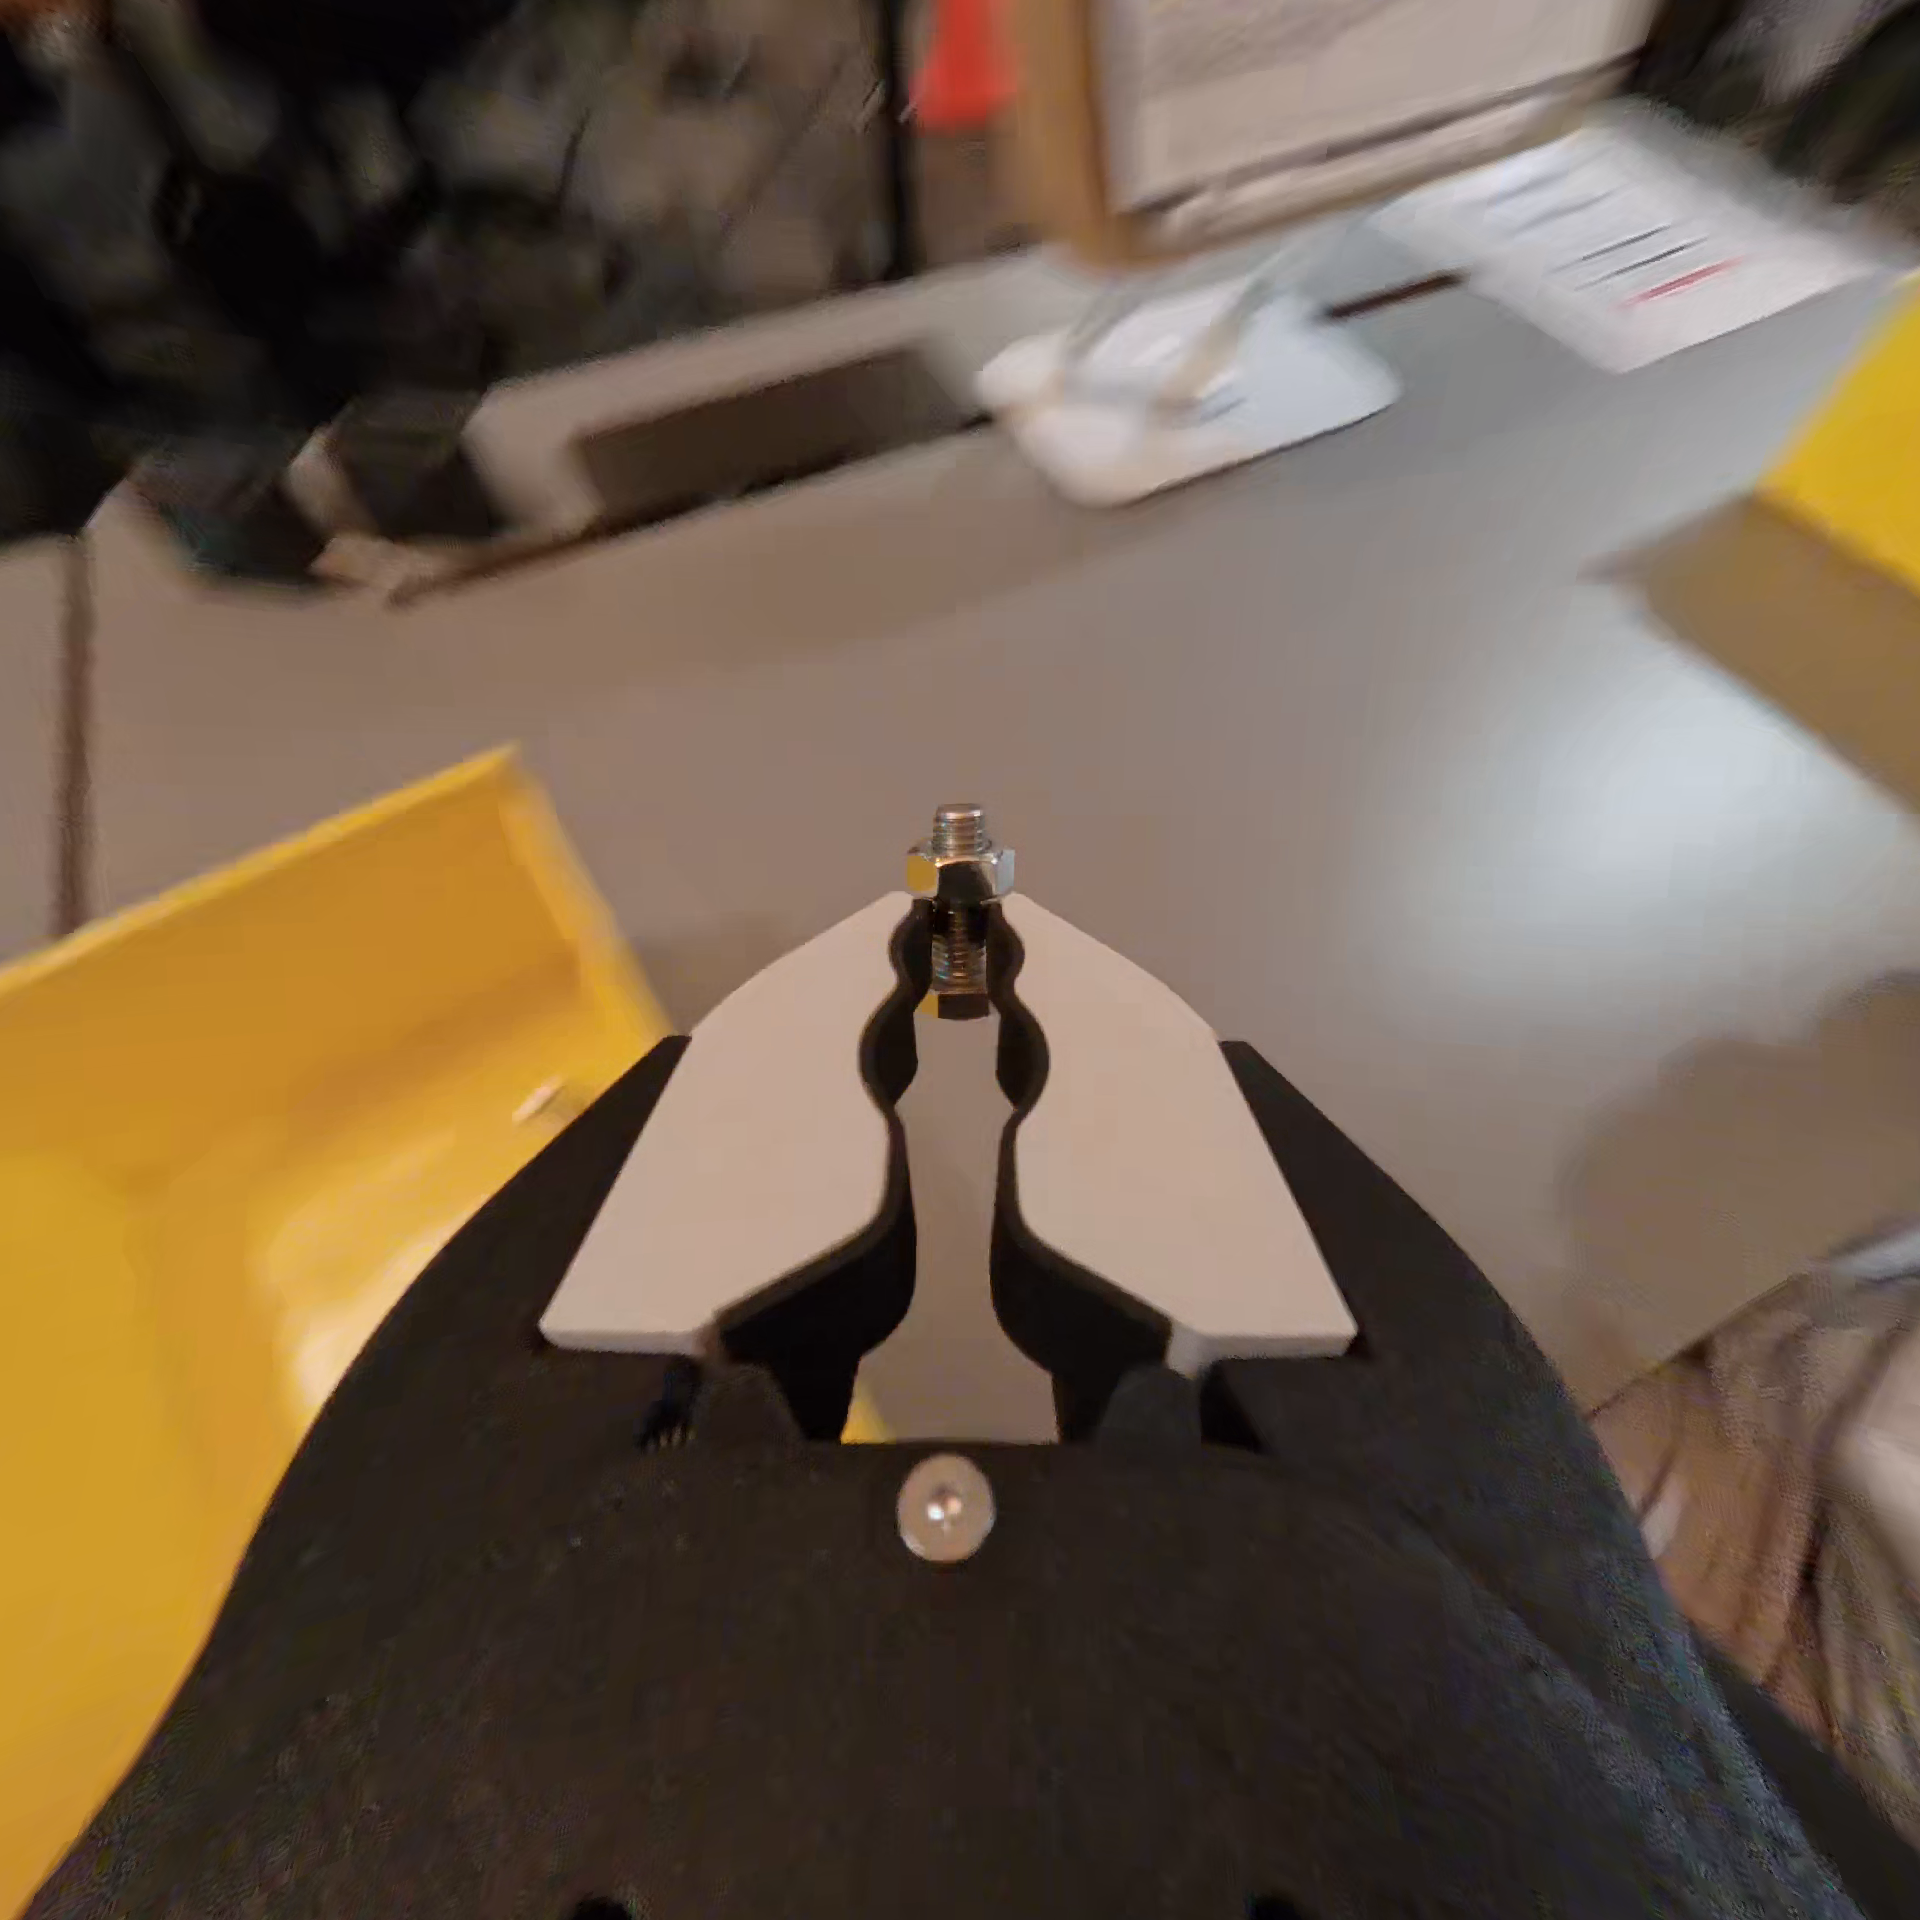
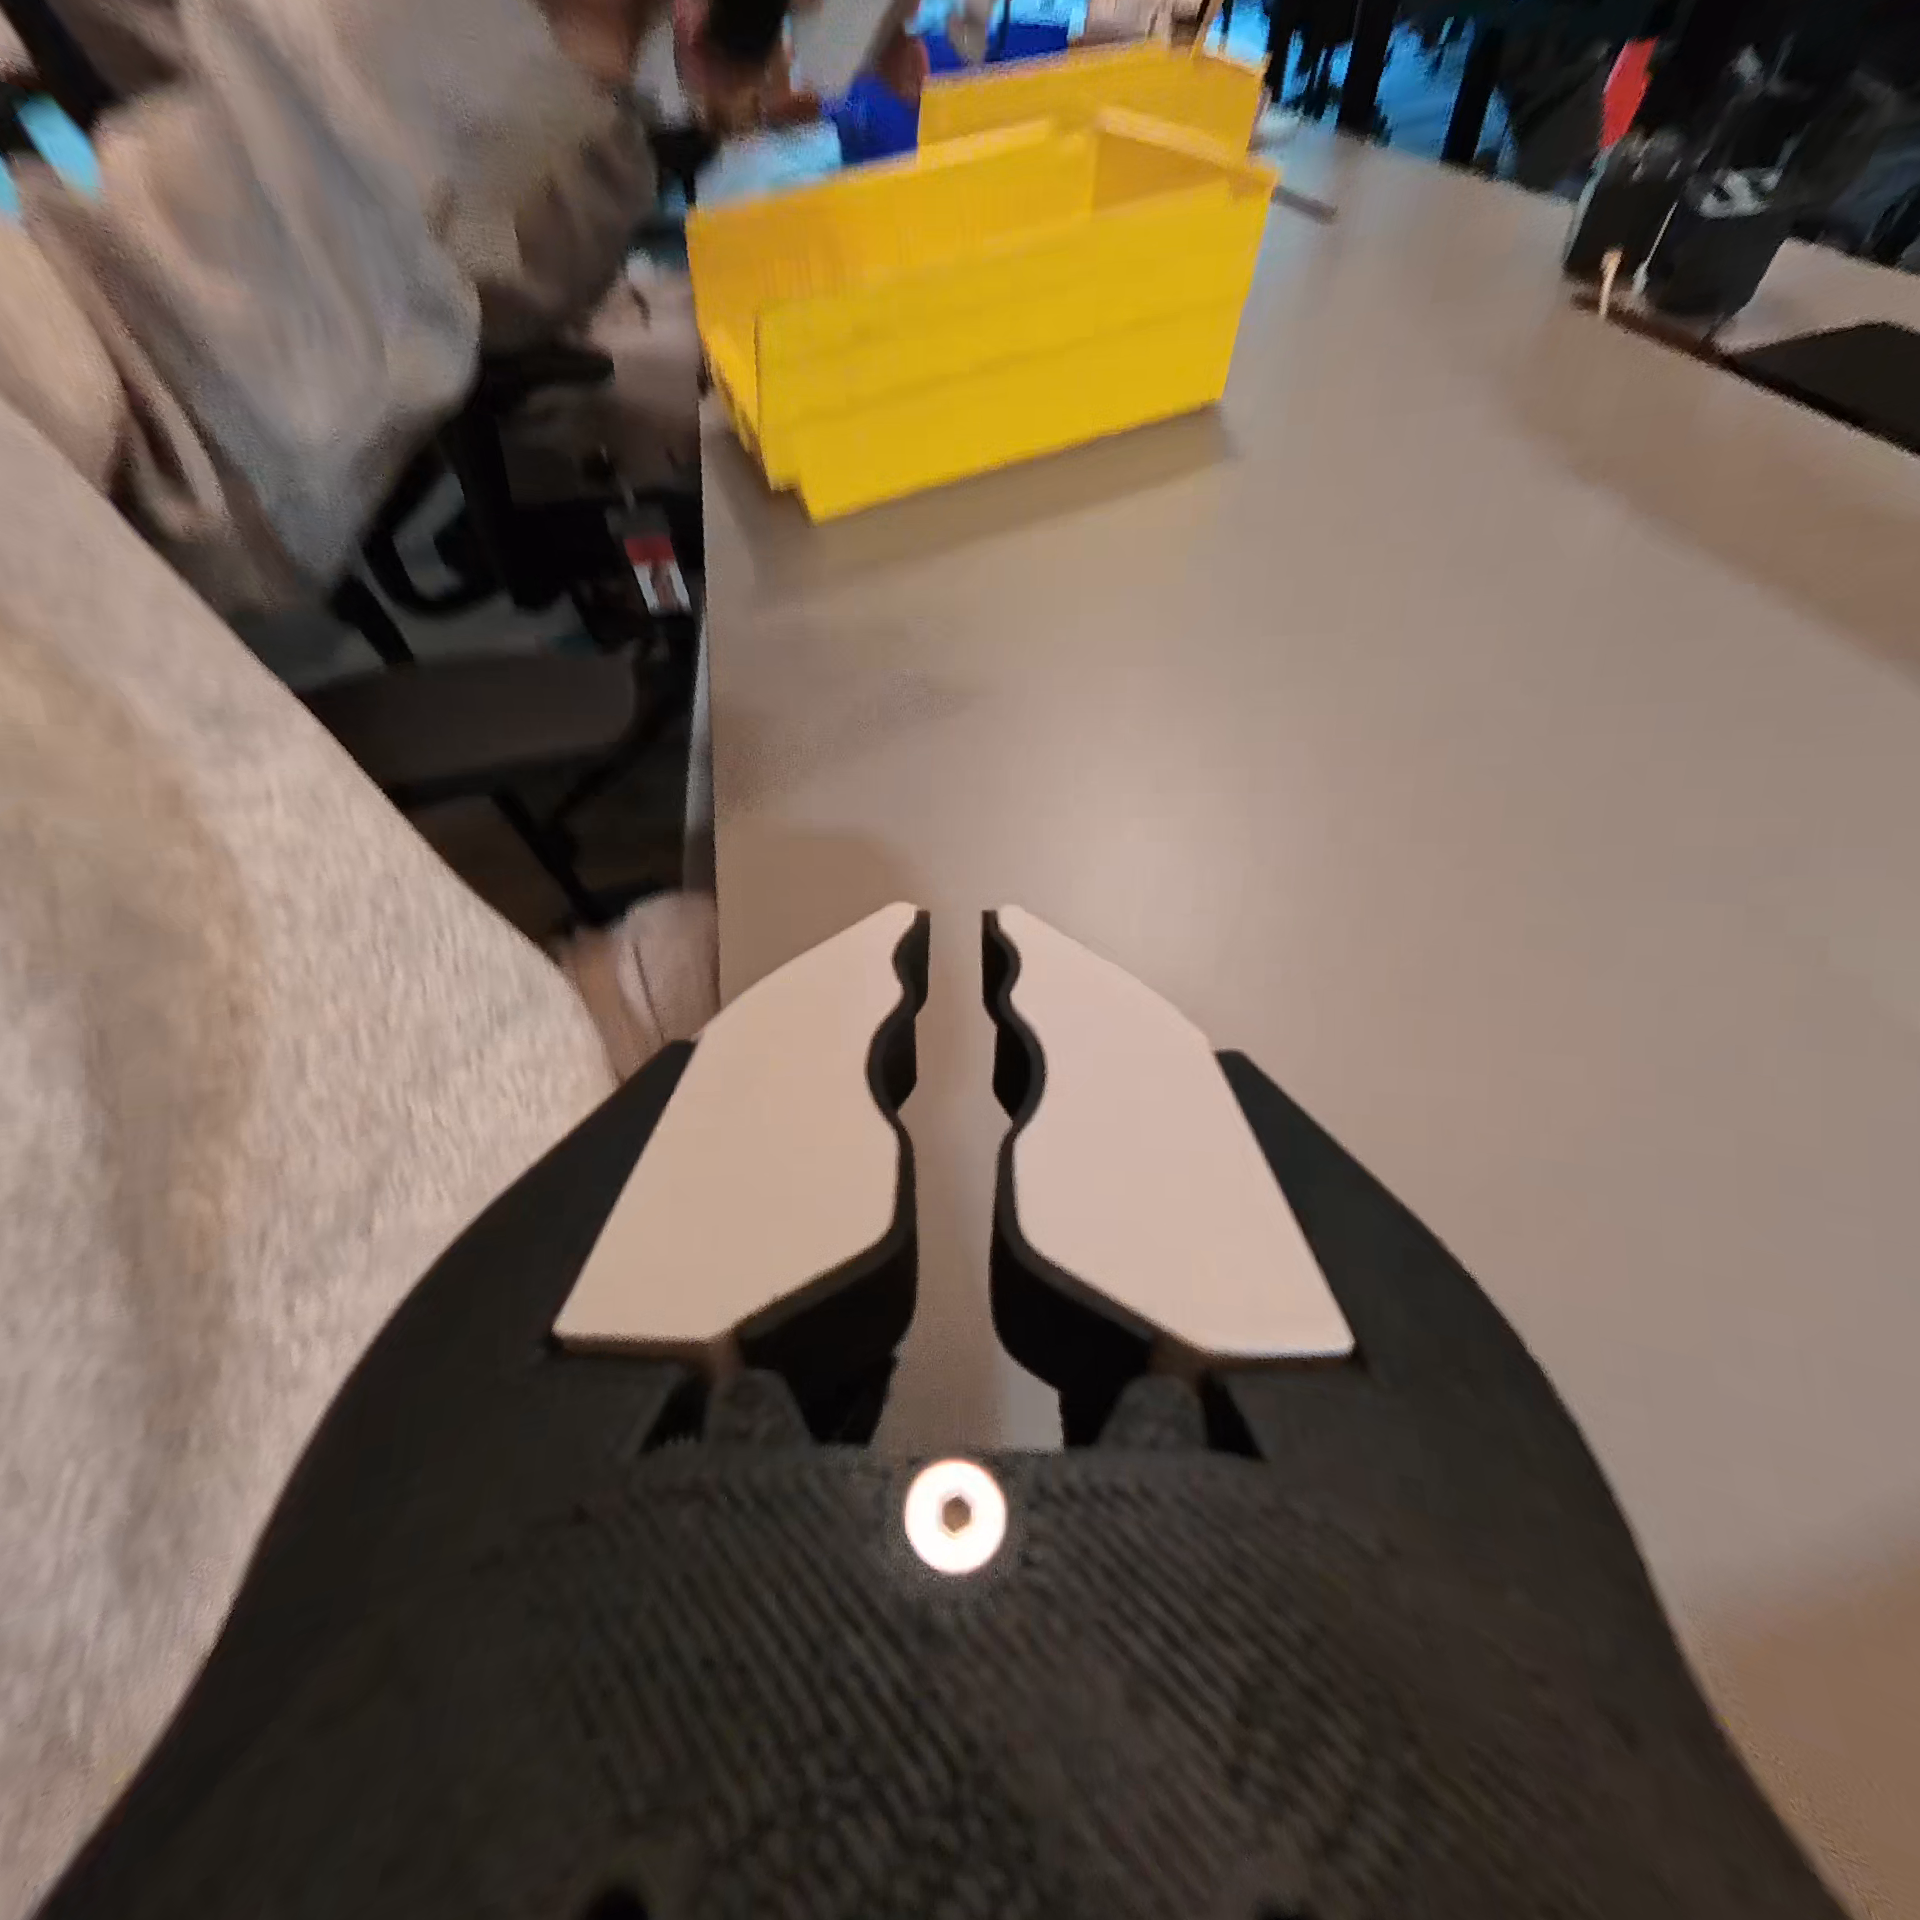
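My left gripper [image 1: 958, 914] is shut on a small steel bolt [image 1: 958, 935] with a hex nut [image 1: 958, 868] threaded near its outer end. The bolt stands out past the fingertips, and its hex head sits between the fingers. It is held above a grey table [image 1: 1247, 748], just right of a yellow bin [image 1: 260, 1091]. My right gripper [image 2: 951, 920] is empty, its jaws a narrow gap apart, low over the grey table [image 2: 1351, 831] near its left edge. Yellow bins [image 2: 977, 301] stand farther ahead of it.
In the left wrist view a second yellow bin [image 1: 1839, 509] is at the right, with a white object [image 1: 1184, 405] and papers [image 1: 1621, 249] at the back. In the right wrist view a person's light sleeve [image 2: 208, 1039] fills the left side, and dark bags [image 2: 1704, 208] sit at the far right. Tip to tip, the grippers are about 35 cm apart.
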Action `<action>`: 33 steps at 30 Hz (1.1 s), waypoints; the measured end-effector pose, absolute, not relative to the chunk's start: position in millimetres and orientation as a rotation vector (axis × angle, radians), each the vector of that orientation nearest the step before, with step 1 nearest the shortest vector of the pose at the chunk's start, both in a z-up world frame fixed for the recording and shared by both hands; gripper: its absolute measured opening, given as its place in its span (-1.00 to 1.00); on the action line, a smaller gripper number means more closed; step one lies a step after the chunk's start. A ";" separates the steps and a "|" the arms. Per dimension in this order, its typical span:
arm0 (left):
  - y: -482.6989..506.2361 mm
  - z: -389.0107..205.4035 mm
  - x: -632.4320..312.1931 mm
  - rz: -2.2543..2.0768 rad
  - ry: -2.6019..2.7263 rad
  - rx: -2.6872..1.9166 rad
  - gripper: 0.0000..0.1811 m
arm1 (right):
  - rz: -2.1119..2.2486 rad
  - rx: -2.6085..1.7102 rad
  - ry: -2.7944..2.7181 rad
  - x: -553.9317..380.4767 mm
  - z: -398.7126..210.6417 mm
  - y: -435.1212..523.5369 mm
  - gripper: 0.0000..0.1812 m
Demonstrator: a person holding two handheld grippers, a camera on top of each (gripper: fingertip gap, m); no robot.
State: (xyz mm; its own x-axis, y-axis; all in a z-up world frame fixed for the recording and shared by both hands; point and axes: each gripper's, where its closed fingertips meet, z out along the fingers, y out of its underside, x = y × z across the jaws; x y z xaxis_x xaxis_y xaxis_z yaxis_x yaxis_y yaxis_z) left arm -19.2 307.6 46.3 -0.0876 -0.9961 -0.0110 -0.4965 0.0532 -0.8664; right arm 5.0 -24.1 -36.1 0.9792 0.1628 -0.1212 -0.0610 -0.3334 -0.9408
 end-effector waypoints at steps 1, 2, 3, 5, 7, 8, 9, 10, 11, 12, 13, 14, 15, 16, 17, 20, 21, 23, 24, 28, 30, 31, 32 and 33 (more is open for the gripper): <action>271.2 53.6 -8.0 -1.031 1.688 -1.414 -0.88 | 0.244 -1.854 -0.047 5.1 -29.4 -20.5 -0.90; 236.6 57.1 2.9 -1.100 1.702 -1.327 -0.88 | 0.255 -1.816 -0.025 5.5 -23.9 -18.3 -0.90; 204.2 57.1 13.6 -1.161 1.712 -1.257 -0.88 | 0.260 -1.786 -0.007 6.5 -20.2 -17.8 -0.90; 143.5 48.0 33.4 -1.297 1.734 -1.169 -0.89 | 0.254 -1.745 0.030 9.7 -18.3 -22.1 -0.90; 88.1 30.2 47.6 -1.442 1.771 -1.135 -0.88 | 0.241 -1.718 0.065 14.0 -19.9 -32.2 -0.89; 63.2 20.1 52.4 -1.512 1.790 -1.125 -0.89 | 0.230 -1.706 0.081 17.3 -20.4 -38.0 -0.89; 41.3 9.3 55.8 -1.570 1.812 -1.121 -0.88 | 0.217 -1.695 0.092 21.5 -20.1 -43.3 -0.89; 22.4 -1.2 58.0 -1.614 1.835 -1.121 -0.89 | 0.202 -1.683 0.103 26.7 -18.7 -47.8 -0.89; 7.5 -10.1 59.9 -1.650 1.843 -1.133 -0.89 | 0.186 -1.669 0.118 33.2 -16.4 -51.4 -0.89; -4.4 -16.2 60.7 -1.683 1.838 -1.139 -0.89 | 0.173 -1.650 0.138 39.8 -13.9 -54.6 -0.88; -14.1 -19.4 60.5 -1.730 1.819 -1.139 -0.89 | 0.169 -1.628 0.159 45.6 -11.4 -57.8 -0.87; -22.2 -20.5 58.3 -1.779 1.803 -1.122 -0.89 | 0.175 -1.606 0.182 50.4 -9.7 -60.9 -0.86; -28.1 -20.8 55.4 -1.818 1.795 -1.098 -0.89 | 0.189 -1.586 0.208 54.4 -8.8 -63.7 -0.85; -31.8 -21.3 53.0 -1.841 1.789 -1.079 -0.89 | 0.212 -1.567 0.229 57.1 -8.3 -65.7 -0.84; -33.0 -22.7 52.1 -1.843 1.781 -1.072 -0.89 | 0.240 -1.553 0.246 58.7 -8.6 -67.2 -0.82; -34.1 -26.2 52.4 -1.862 1.770 -1.062 -0.89 | 0.288 -1.531 0.283 60.8 -10.9 -69.9 -0.80; -34.2 -26.9 53.5 -1.872 1.773 -1.062 -0.89 | 0.290 -1.530 0.284 60.2 -11.5 -70.3 -0.79; -33.9 -26.8 55.1 -1.904 1.766 -1.061 -0.89 | 0.266 -1.551 0.274 58.1 -14.7 -70.2 -0.79; -34.4 -26.8 55.0 -1.927 1.765 -1.060 -0.89 | 0.248 -1.565 0.262 56.4 -16.4 -69.8 -0.79; -36.5 -29.4 53.3 -1.955 1.782 -1.039 -0.89 | 0.175 -1.615 0.201 50.5 -22.0 -65.9 -0.79; -37.6 -31.3 52.2 -1.937 1.800 -1.015 -0.89 | 0.154 -1.637 0.173 48.2 -25.5 -63.3 -0.79; -38.2 -32.2 51.8 -1.928 1.806 -1.005 -0.89 | 0.150 -1.646 0.164 47.4 -27.3 -62.1 -0.79; -39.1 -32.8 51.4 -1.923 1.813 -0.998 -0.89 | 0.150 -1.651 0.160 46.8 -28.4 -61.4 -0.78; -40.2 -33.3 50.9 -1.920 1.818 -0.992 -0.89 | 0.155 -1.650 0.158 46.4 -28.8 -60.9 -0.78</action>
State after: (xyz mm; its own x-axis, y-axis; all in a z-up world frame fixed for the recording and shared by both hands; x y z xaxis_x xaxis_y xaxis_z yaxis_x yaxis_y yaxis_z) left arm 50.9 -40.2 -33.3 -0.7091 -0.6534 0.2650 -0.2288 -0.1422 -0.9630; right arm 46.4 -60.9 -28.8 0.9807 -0.0106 -0.1955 -0.1957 -0.0844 -0.9770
